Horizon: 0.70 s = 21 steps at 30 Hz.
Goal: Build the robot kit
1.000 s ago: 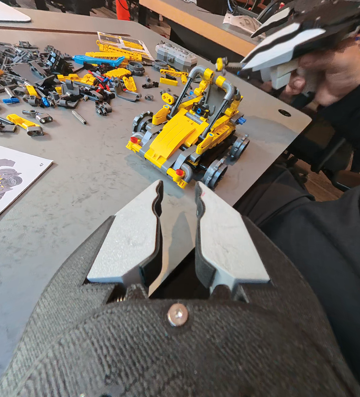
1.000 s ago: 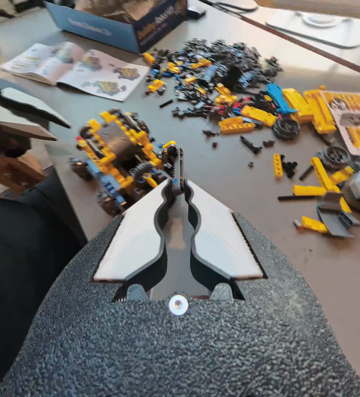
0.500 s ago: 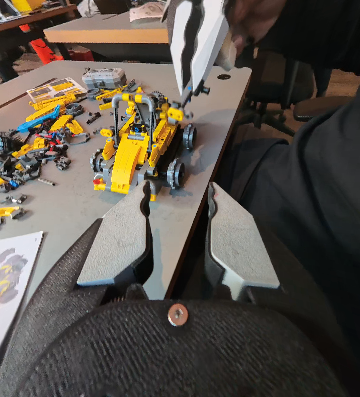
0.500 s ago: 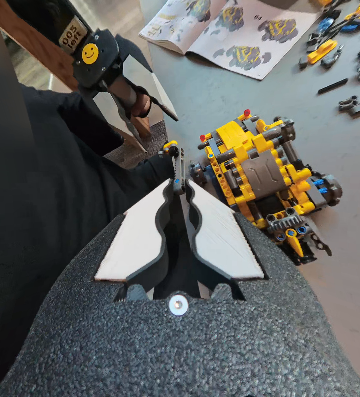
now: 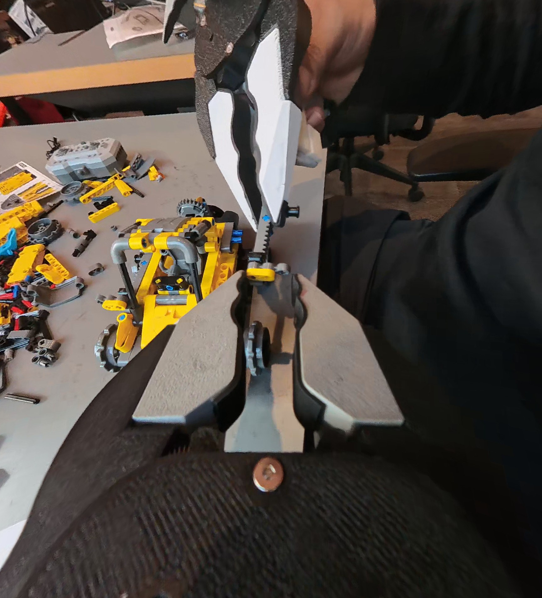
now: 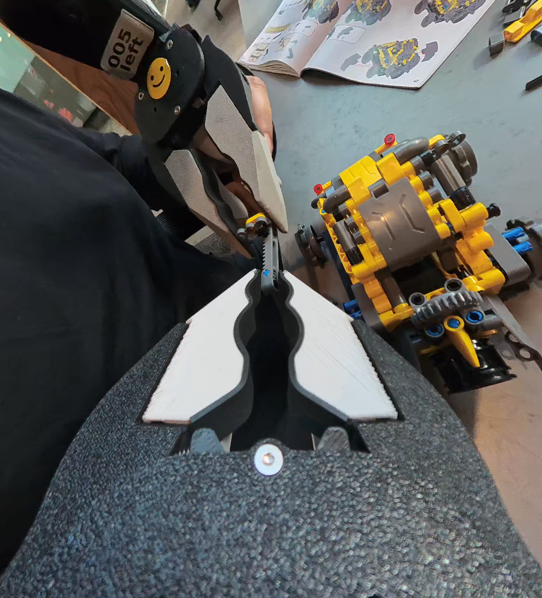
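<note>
Both my grippers meet on one toothed rack piece beside the yellow buggy (image 5: 169, 278).

My right gripper (image 6: 271, 280) has its fingers clamped on the grey rack (image 6: 271, 255); my left gripper (image 5: 268, 280) has its fingers apart around the rack's yellow end (image 5: 260, 272), over the worktop (image 5: 68, 404) edge.

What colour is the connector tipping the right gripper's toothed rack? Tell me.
Yellow connector, clearest in the left wrist view.

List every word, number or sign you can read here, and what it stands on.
I give no wording, only where it stands.
Grey label on the left gripper: short printed code, legible.
Yellow sticker beside it: smiley face, no words.
Open booklet: print too small.
Leaflet by the loose parts: too small.
</note>
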Tool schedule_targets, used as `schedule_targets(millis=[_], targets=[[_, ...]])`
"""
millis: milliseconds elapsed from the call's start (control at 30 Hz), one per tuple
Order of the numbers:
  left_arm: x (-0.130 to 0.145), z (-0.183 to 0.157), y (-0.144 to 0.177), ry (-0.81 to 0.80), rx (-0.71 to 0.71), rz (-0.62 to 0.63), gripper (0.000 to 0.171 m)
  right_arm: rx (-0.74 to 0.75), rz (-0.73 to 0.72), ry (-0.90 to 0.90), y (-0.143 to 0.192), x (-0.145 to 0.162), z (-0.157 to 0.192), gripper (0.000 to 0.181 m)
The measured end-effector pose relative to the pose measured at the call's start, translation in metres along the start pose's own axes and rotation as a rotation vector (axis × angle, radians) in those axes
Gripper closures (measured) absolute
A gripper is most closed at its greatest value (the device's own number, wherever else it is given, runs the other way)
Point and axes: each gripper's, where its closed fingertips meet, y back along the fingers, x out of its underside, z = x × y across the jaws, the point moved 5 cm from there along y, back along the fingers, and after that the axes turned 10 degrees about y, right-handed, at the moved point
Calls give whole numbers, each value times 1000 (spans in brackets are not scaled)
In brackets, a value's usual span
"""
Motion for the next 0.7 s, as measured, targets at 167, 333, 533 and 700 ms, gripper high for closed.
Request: schedule_targets(millis=[167,333,533,700], targets=[[1,7,-7,43,-16,24,150,44,-29,20,3,2,-7,170],[5,10,-11,48,-44,49,150,294,72,283,3,-2,-5,157],[7,9,-15,-44,-81,92,150,532,287,600,-9,-4,-1,171],[6,12,-11,-82,-153,57,150,587,322,631,-11,-3,1,166]])
